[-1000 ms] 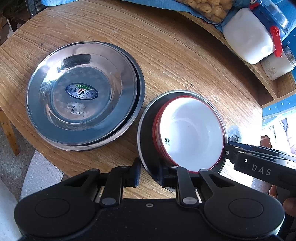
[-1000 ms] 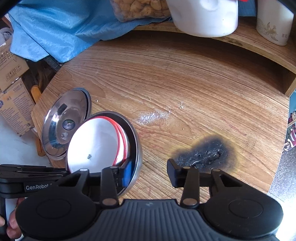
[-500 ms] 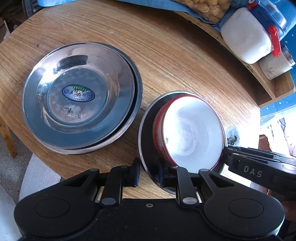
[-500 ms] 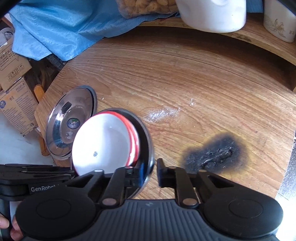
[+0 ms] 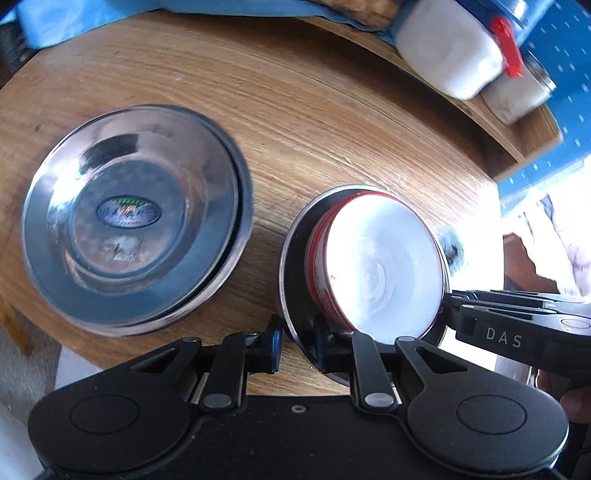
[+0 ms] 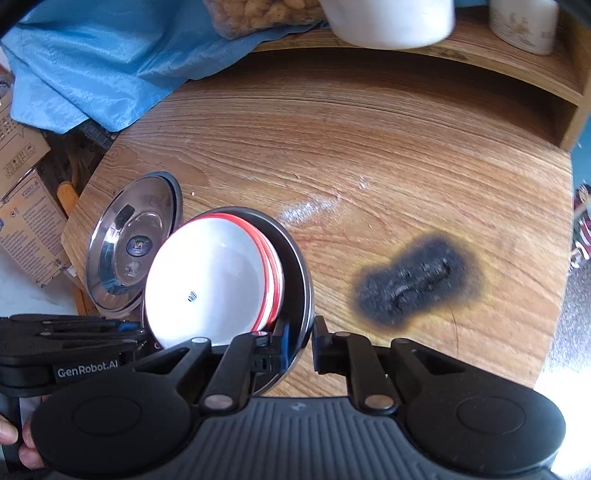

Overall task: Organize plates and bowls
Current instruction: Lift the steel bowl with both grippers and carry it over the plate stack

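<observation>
A steel bowl [image 5: 291, 258] holds nested white bowls with red outsides [image 5: 384, 266] near the round wooden table's front edge. My left gripper [image 5: 297, 343] is shut on the steel bowl's near-left rim. From the opposite side, my right gripper [image 6: 303, 345] is shut on the steel bowl [image 6: 301, 273], one finger inside the rim and one outside. The white bowls [image 6: 210, 280] lean inside it. A stack of wide steel plates [image 5: 129, 221] with an oval sticker lies to the left, and the steel plates [image 6: 129, 243] sit beyond the bowl in the right wrist view.
A black burn mark [image 6: 417, 280] scars the table to the right of the bowl. A raised wooden shelf at the back carries a white jug [image 5: 447, 48] and a ceramic jar [image 6: 524, 22]. Blue cloth [image 6: 85, 62] drapes the back left, and cardboard boxes [image 6: 26, 206] stand on the floor.
My right gripper's jaws have closed from wide apart onto the steel bowl's rim. The bowl and its white bowls have tipped slightly. The left gripper keeps its grip.
</observation>
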